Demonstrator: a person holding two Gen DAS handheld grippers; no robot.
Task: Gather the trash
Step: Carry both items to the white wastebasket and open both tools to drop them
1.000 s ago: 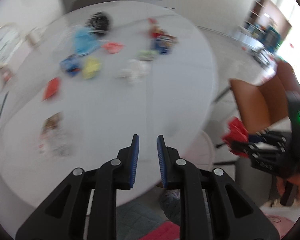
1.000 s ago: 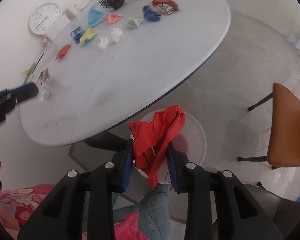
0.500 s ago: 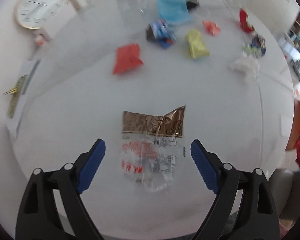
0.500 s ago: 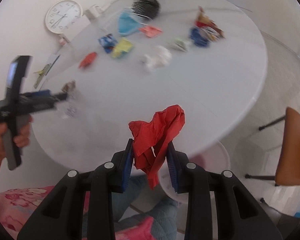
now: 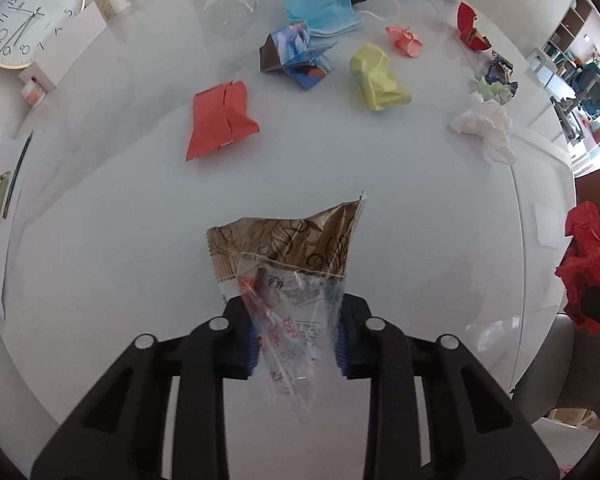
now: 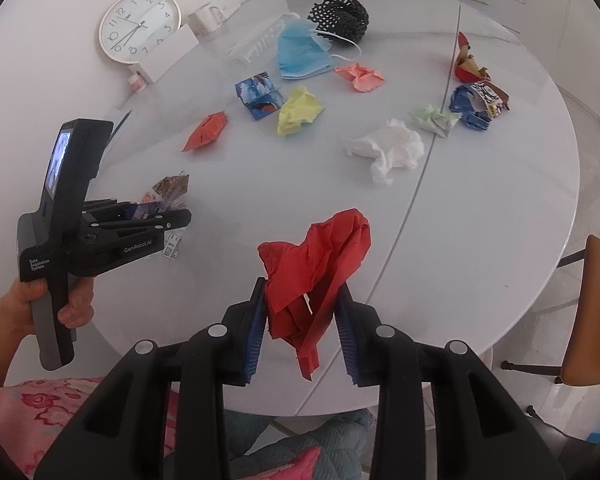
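Note:
On the round white table [image 6: 480, 220] a clear and brown snack wrapper [image 5: 288, 248] lies crumpled between the blue pads of my left gripper [image 5: 296, 332]. Its jaws are closing and squeeze the wrapper's clear end. The right wrist view shows that gripper [image 6: 172, 216] in a hand at the left, with the wrapper [image 6: 172, 186] at its tip. My right gripper [image 6: 302, 304] is shut on a crumpled red paper [image 6: 320, 248], held over the table's near edge. The same red paper [image 5: 584, 260] shows at the right rim of the left wrist view.
More litter lies farther back: an orange-red packet [image 5: 220, 118], a blue printed wrapper [image 5: 296, 54], yellow paper [image 5: 376, 78], a blue face mask [image 5: 320, 0], a white tissue [image 5: 484, 124]. A clock [image 5: 32, 16] leans at the back left. A brown chair [image 6: 592, 320] stands right.
My left gripper swung over the table to the snack wrapper, spread wide around it, then closed on it. My right gripper carried the red paper from above the floor bin to above the table edge.

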